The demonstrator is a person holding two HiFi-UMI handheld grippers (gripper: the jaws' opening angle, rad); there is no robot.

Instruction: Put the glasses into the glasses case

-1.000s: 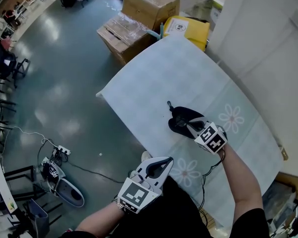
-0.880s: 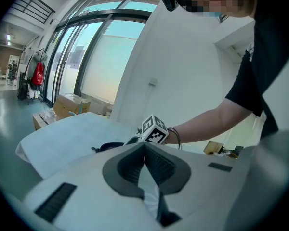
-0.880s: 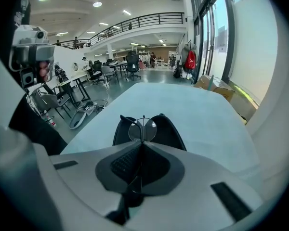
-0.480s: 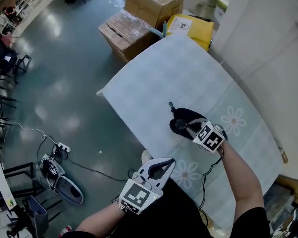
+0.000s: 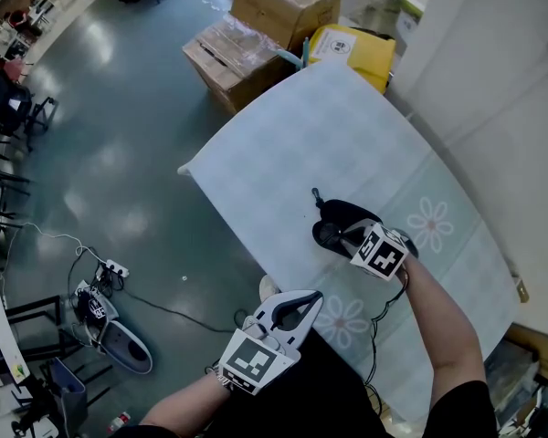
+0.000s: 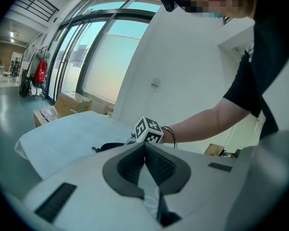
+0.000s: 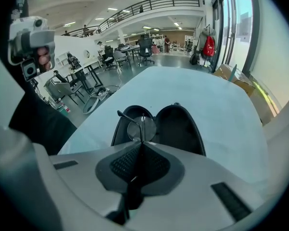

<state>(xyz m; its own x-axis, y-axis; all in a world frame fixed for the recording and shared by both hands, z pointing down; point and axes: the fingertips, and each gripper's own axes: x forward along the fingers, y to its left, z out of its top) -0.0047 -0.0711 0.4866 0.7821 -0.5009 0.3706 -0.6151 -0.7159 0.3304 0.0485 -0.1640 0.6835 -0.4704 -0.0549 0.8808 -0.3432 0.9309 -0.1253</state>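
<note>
Our right gripper (image 7: 142, 142) still pinches the thin round glasses (image 7: 140, 127) over the open black case (image 7: 180, 126), hardly moved, near the edge of the pale blue table (image 5: 301, 135), our left gripper (image 6: 144, 146) closed tight on nothing

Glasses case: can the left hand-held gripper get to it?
Probably yes. Only bare tablecloth lies between the left hand-held gripper and the glasses case, though the right hand-held gripper hovers over it with the glasses.

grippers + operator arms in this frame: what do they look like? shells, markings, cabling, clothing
The left gripper and right gripper have pale grey-white moulded shells, with dark grey ribbed pads set in a dark rounded recess. Each carries a white marker cube printed with black squares. A thin black cable trails from the right wrist. The person wears a black short-sleeved top.
</note>
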